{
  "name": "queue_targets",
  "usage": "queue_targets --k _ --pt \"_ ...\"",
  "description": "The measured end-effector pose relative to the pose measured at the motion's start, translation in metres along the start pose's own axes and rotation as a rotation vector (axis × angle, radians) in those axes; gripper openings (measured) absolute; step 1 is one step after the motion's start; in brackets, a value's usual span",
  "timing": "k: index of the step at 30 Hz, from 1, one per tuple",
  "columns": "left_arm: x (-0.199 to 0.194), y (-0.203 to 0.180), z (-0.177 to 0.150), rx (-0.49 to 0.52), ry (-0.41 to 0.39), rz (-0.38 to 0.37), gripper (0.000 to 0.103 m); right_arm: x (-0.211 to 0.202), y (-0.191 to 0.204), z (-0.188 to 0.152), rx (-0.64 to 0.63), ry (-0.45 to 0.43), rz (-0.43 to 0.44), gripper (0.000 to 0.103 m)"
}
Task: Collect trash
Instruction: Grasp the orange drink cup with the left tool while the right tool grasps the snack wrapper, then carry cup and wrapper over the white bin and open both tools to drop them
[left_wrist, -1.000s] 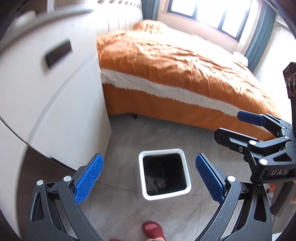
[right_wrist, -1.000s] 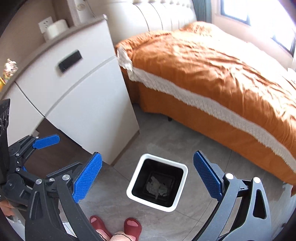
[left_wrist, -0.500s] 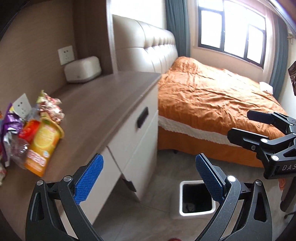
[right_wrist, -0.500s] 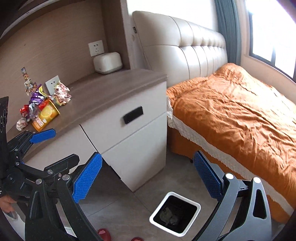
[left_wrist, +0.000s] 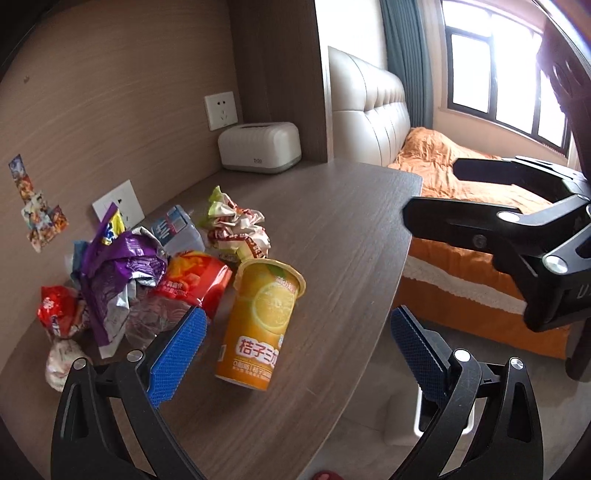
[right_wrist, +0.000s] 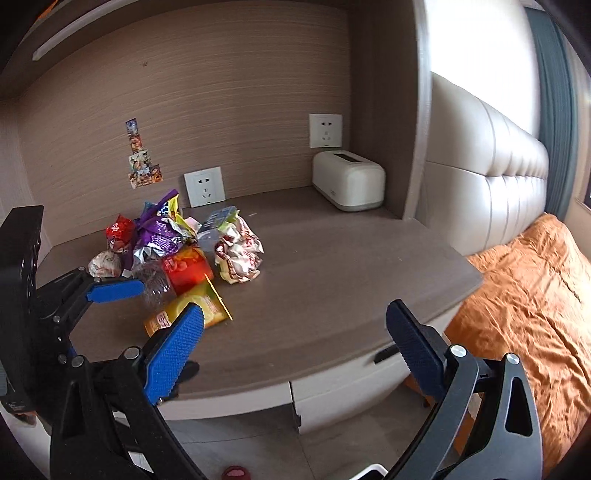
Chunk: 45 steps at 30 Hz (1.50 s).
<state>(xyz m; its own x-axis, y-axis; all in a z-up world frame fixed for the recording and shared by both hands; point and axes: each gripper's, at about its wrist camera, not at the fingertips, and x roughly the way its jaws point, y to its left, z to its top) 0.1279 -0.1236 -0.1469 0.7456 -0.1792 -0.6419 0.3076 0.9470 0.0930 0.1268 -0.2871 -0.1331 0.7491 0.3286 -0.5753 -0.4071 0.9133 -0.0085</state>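
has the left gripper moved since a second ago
Yes. The left gripper has swung up from over the white bin on the floor to the brown wooden desk, facing the orange cup.

left tool (left_wrist: 295, 350) held level, blue pads spread wide, empty, right tool (right_wrist: 295, 339) likewise wide apart, empty

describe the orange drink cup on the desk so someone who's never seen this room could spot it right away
Find the brown wooden desk beside the bed, with a litter pile near its back wall. At the pile's front edge, nearest the room, lies the orange drink cup. It alone is a smooth tall cylinder printed with a citrus slice; everything around it is crumpled wrappers.
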Motion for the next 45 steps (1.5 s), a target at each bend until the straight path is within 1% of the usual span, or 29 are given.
queue_targets --k 2,4,6,8,13,15,17,18,20,21,22,24,27,29,30,34,39,45 --pt "0.013 0.006 0.0 -0.008 0.027 -0.018 0.098 0.023 0.01 0.012 -0.035 0.017 0.029 0.098" --pt "0.023 0.008 -0.001 -0.028 0.051 -0.065 0.097 0.047 0.02 0.023 -0.063 0.044 0.054 0.098" --pt "0.032 0.01 -0.003 -0.032 0.067 -0.092 0.097 0.068 0.024 0.031 -0.079 0.063 0.084 0.098" --pt "0.04 0.012 -0.004 -0.035 0.085 -0.122 0.094 0.088 0.026 0.039 -0.091 0.086 0.105 0.098" --pt "0.063 0.023 -0.002 -0.077 0.14 -0.164 0.078 0.128 0.025 0.048 -0.102 0.161 0.146 0.098" --pt "0.071 0.029 -0.001 -0.088 0.157 -0.166 0.076 0.142 0.025 0.051 -0.101 0.191 0.165 0.098" --pt "0.077 0.031 -0.001 -0.084 0.167 -0.166 0.067 0.153 0.026 0.053 -0.104 0.218 0.181 0.098" --pt "0.081 0.032 -0.002 -0.078 0.18 -0.165 0.061 0.159 0.027 0.053 -0.109 0.229 0.188 0.096" --pt "0.083 0.034 -0.001 -0.085 0.176 -0.17 0.055 0.168 0.028 0.05 -0.118 0.256 0.198 0.068" --pt "0.084 0.035 0.0 -0.088 0.178 -0.172 0.047 0.172 0.028 0.048 -0.113 0.271 0.21 0.057" --pt "0.086 0.036 0.001 -0.092 0.178 -0.173 0.046 0.174 0.027 0.047 -0.1 0.275 0.216 0.056" --pt "0.088 0.038 0.002 -0.099 0.178 -0.177 0.045 0.17 0.024 0.046 -0.088 0.256 0.219 0.055" --pt "0.087 0.04 0.004 -0.099 0.168 -0.166 0.044 0.157 0.016 0.047 -0.068 0.221 0.194 0.055" --pt "0.074 0.037 -0.003 -0.102 0.157 -0.165 0.044 0.146 0.009 0.048 -0.044 0.205 0.182 0.055" --pt "0.073 0.039 -0.005 -0.104 0.154 -0.163 0.044 0.142 0.006 0.049 -0.035 0.196 0.174 0.055" --pt "0.063 0.037 0.001 -0.098 0.137 -0.152 0.044 0.114 -0.006 0.047 0.002 0.159 0.145 0.055" --pt "0.039 0.018 -0.002 -0.07 0.113 -0.146 0.044 0.076 -0.019 0.032 0.035 0.143 0.101 0.055" --pt "0.023 -0.014 0.002 -0.023 0.093 -0.157 0.044 0.031 -0.038 0.006 0.076 0.138 0.051 0.055"
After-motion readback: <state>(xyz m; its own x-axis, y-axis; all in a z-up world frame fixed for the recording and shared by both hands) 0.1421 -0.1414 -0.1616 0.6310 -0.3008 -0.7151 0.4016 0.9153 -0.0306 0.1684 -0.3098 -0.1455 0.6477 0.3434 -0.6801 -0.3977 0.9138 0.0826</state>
